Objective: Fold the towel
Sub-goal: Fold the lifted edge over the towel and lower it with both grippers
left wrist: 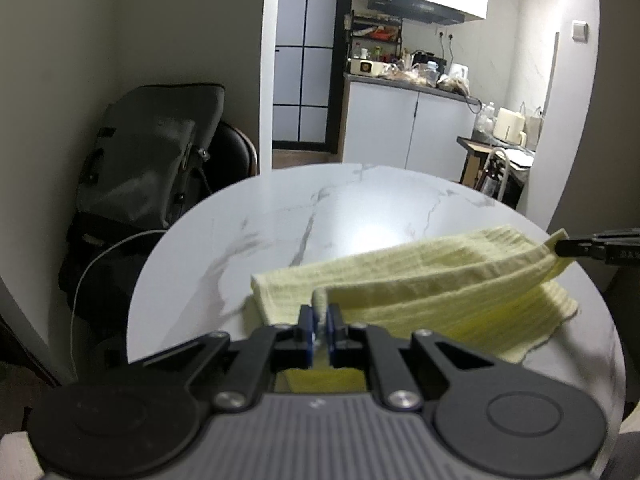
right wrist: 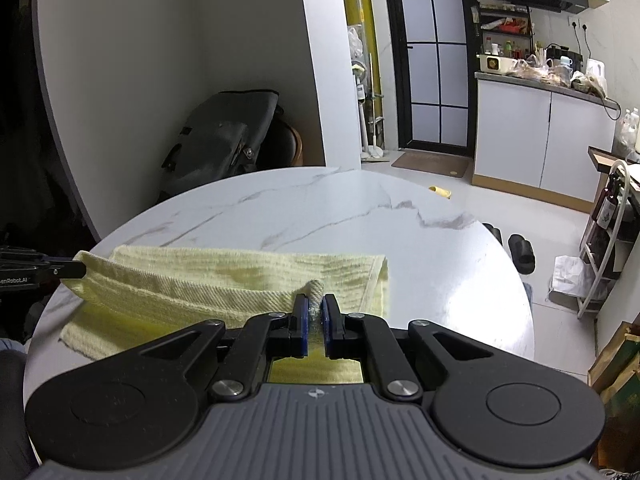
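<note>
Yellow towel (left wrist: pixel 420 280) stretches crosswise above the tabletop (left wrist: pixel 320 208), left gripper (left wrist: pixel 319 326) and right gripper (right wrist: pixel 315 322) each clamped tight on one corner.

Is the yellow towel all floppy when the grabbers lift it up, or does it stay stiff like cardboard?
Probably floppy: the towel sags between the left gripper and the right gripper, which pinch its lifted edge. It looks light, since thin pinches of cloth hold it up. It likely won't slide much, as its ribbed weave looks grippy on the table.
</note>
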Available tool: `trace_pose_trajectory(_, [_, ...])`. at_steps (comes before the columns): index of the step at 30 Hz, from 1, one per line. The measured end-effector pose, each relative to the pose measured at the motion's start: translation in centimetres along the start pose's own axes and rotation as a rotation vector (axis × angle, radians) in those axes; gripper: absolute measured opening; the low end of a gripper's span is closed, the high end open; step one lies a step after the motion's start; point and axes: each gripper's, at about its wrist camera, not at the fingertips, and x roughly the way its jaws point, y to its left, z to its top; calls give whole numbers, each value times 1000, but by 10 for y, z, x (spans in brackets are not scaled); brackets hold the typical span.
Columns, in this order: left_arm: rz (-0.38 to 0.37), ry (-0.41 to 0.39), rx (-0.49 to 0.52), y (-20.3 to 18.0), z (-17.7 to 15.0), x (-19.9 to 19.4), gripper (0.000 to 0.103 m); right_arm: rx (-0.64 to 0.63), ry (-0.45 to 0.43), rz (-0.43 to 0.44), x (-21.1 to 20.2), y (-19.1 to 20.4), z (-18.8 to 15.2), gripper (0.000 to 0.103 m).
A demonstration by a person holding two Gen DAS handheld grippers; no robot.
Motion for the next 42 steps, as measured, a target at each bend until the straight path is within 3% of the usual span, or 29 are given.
trace_pose_trajectory(16, [18,6,-3,-4,-22,-8,9,-9,8,10,-4,4,-26,8])
trace_pose_trajectory(27, [28,13,26,-5,-41,-22,24,-21,9,-4,-18,8,-41,13])
trace_pose_trajectory(31, [36,19,44,-4,-50,-31,26,-35,3,-29,-28,10,-48,21])
trace_pose_trajectory(42, [39,24,39,-3,-67,-44,35,-3,9,-74,-45,3,-70,21])
